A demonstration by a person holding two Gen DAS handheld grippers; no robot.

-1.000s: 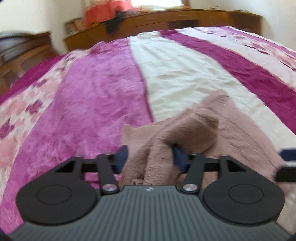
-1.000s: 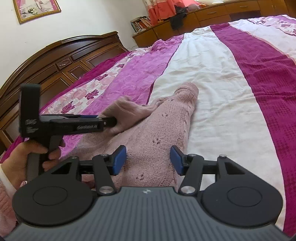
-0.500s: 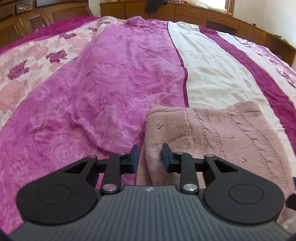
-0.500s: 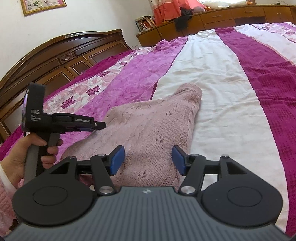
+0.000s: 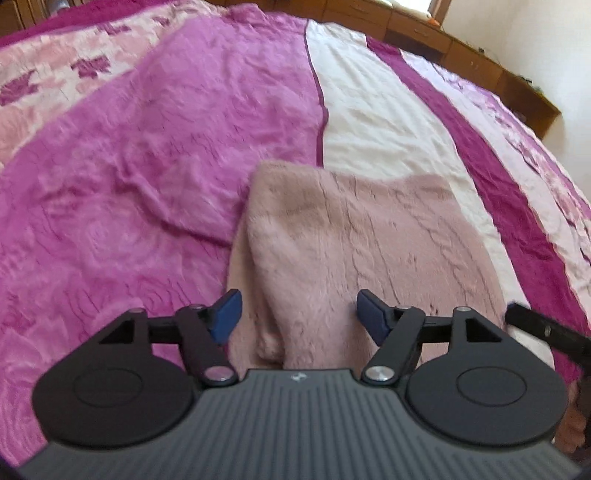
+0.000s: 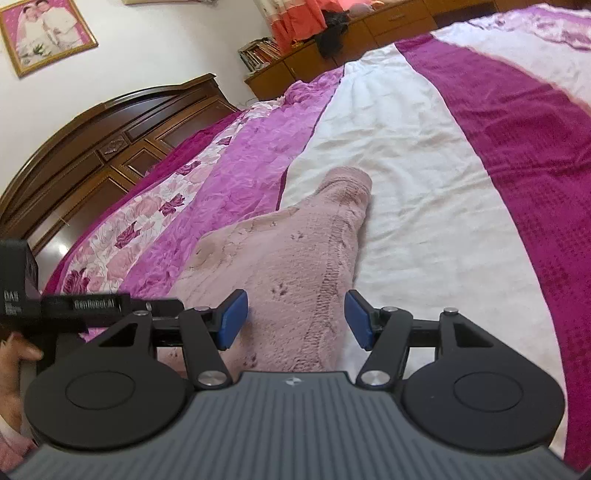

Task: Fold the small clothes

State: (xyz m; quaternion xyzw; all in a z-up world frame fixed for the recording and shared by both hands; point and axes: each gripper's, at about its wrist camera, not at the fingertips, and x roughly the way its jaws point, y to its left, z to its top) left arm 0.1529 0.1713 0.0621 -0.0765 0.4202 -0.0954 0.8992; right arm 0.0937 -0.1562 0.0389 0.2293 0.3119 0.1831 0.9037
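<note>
From my left wrist camera, the left gripper [image 5: 297, 314] has its blue pads spread apart, holding nothing, over the near edge of a pink knitted sweater [image 5: 354, 236] lying on the striped bedspread [image 5: 147, 155]; the picture is blurred. From my right wrist camera, the right gripper [image 6: 295, 319] also stands wide apart and empty above the same sweater [image 6: 295, 254], whose sleeve reaches far onto the white stripe. At near left, a hand [image 6: 13, 365] grips the other tool's handle.

The pink sweater's [image 5: 343, 236] near hem is hidden behind both gripper bodies; the left wrist view is motion-blurred; the framed photo [image 6: 44, 33] is cut by the edge.
</note>
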